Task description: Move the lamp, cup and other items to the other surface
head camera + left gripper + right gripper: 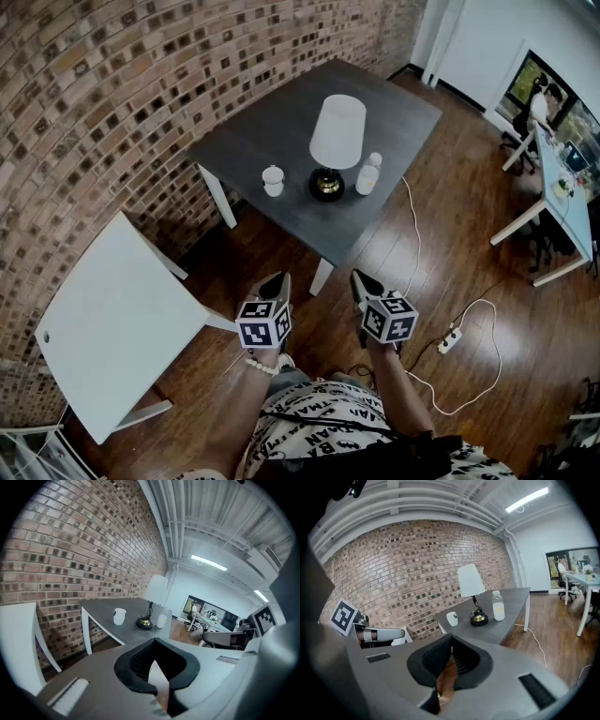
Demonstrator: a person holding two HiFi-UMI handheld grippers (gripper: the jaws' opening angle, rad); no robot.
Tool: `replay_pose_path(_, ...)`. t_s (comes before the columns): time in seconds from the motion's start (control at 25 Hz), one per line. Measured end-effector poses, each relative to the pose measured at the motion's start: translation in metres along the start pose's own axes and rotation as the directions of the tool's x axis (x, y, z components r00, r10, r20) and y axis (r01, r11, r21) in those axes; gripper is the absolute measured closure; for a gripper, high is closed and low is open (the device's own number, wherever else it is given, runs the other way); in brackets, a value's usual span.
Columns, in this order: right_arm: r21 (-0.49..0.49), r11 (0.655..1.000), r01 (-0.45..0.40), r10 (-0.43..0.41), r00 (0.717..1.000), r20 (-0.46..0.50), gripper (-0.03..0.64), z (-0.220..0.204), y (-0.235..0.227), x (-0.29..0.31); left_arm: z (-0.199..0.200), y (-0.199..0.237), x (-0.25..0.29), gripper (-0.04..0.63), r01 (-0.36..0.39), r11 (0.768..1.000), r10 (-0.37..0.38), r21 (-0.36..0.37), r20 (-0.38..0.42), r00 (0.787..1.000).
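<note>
Ahead of left gripper [276, 281] and right gripper [360, 278]: one lamp [336, 141], one cup [273, 180], one bottle [368, 174], on one dark table [272, 127]
Jaws: both pairs closed, nothing between

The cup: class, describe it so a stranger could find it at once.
Start at the dark table by the brick wall. Left of the lamp stands the cup: short and white, while the bottle on the right is taller.

Head view: high, steeply down, from behind left gripper [277, 279] and right gripper [361, 278]. Gripper views: low, along own jaws, facing grey table [281, 131] well beyond fingertips. All three share lamp [336, 136], cup [273, 180], bottle [368, 174].
</note>
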State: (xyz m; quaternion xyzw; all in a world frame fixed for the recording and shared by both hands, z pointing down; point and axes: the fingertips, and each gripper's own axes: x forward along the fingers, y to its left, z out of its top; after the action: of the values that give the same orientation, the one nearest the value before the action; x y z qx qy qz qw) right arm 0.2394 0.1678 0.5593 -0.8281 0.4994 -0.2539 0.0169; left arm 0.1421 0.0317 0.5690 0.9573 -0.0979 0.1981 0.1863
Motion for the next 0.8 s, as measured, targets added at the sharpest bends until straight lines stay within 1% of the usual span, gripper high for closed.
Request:
replay_pose_path(0.28, 0.003, 1.0, 0.011, -0.011, 1.0, 0.015, 0.617, 0.007, 0.02, 0.021, 0.01, 0.025, -0.001, 0.594, 0.02, 1.0, -0.02, 0.006, -0.003, 1.0)
replay_pose_path(0.52, 0.002, 1.0, 0.017, -0.017, 1.0, 0.006, 0.617, 0.005, 0.035, 0.036, 0.013, 0.044, -0.005, 0.594, 0.026, 1.0, -0.026, 0.005, -0.008, 1.0)
replay_pose_path(0.72, -0.013, 1.0, 0.019, -0.019, 1.0, 0.023, 0.617, 0.019, 0.045, 0.051, 0.02, 0.061, -0.005, 0.594, 0.026, 1.0, -0.026, -0.004, -0.002, 1.0)
replay_pose_path(0.76, -0.018, 1.0, 0.02, -0.02, 1.0, 0.024, 0.614, 0.02, 0.046, 0.054, 0.022, 0.063, -0.004, 0.594, 0.025, 1.0, -0.025, -0.006, -0.001, 1.0)
replay_pose_path(0.8, -0.021, 1.0, 0.02, -0.019, 1.0, 0.023, 0.592, 0.021, 0.047, 0.059, 0.023, 0.066, -0.003, 0.594, 0.025, 1.0, -0.025, -0.006, 0.001, 1.0)
